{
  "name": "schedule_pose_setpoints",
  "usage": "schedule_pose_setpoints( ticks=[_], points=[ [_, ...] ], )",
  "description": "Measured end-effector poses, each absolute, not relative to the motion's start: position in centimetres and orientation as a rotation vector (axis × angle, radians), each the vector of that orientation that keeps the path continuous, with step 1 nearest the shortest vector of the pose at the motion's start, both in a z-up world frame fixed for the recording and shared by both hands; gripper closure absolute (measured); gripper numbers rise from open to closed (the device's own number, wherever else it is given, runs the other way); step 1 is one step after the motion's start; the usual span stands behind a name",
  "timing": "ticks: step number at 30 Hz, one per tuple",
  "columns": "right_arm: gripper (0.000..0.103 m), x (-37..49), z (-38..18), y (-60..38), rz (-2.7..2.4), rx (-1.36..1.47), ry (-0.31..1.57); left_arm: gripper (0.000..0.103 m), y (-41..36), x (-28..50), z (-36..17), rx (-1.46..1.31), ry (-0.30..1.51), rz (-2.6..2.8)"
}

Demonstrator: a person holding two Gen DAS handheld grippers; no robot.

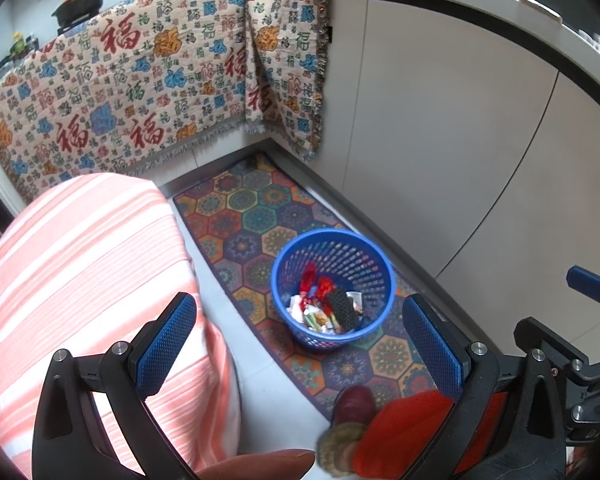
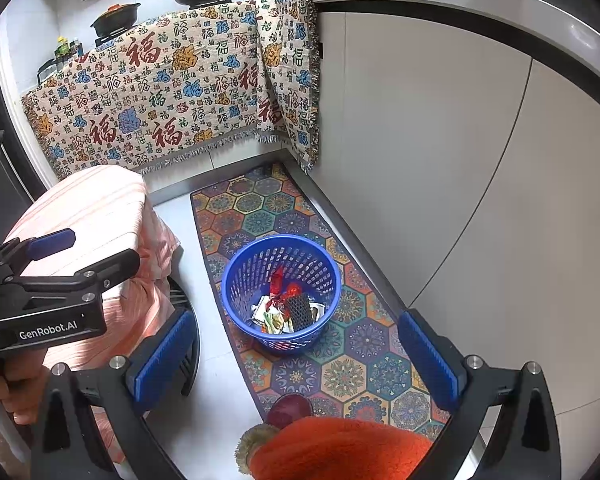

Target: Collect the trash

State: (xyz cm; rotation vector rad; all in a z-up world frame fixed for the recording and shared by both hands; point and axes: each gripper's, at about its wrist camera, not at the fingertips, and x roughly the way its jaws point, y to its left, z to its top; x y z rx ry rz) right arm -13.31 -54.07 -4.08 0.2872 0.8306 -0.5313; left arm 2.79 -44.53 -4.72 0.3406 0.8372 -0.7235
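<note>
A blue plastic mesh basket (image 1: 374, 254) stands on a patterned floor mat (image 1: 260, 216); it also shows in the right wrist view (image 2: 240, 276). Inside lie red wrappers (image 1: 314, 284), crumpled paper and a black mesh piece (image 1: 342, 308). My left gripper (image 1: 300, 344) is open and empty, held above and in front of the basket. My right gripper (image 2: 296, 354) is open and empty too, above the mat just in front of the basket. The left gripper's body (image 2: 48, 300) shows at the left of the right wrist view.
A stool draped in a pink striped cloth (image 1: 80, 280) stands left of the mat. A patterned cloth (image 1: 140, 92) hangs over the counter at the back, with pans on top. White cabinet doors (image 1: 440, 140) run along the right. The person's orange-clad leg and slipper (image 2: 340, 444) are at the bottom.
</note>
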Motion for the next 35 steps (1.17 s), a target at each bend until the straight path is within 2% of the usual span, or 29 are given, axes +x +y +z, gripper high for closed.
schedule_pose_setpoints(
  ticks=[35],
  points=[
    [0.000,-13.56,-4.76,-53.41,-0.556,0.293,0.842,0.001,-44.74,2.39,-5.41,0.345,0.828,-0.729]
  ],
)
